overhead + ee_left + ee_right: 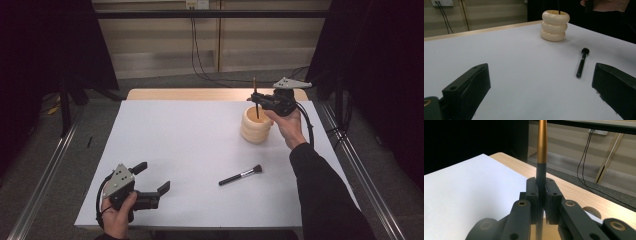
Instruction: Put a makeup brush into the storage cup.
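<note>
At the far right of the white counter (200,140), the right gripper (258,100) is holding a thin brush (255,97) upright, its jaws clamped together on the dark part of the handle. In the right gripper view the handle (541,150) is rising straight up between the two pads, turning from black to gold above them. The lower end of the brush is reaching down into the mouth of a cream ringed holder (256,125), which is standing near the counter's far right corner; whether the tip is touching the inside cannot be told. The person's right hand (289,125) is wrapping the gripper from just beside the holder.

A second brush (241,175), black with a dark tuft, is lying flat on the counter nearer the person, well apart from the holder. The left gripper (152,177) is hovering at the near left corner in the left hand (117,215), its jaws standing wide apart with nothing between them. In the left gripper view the lying brush (582,63) is showing ahead with the holder (555,25) beyond it.
</note>
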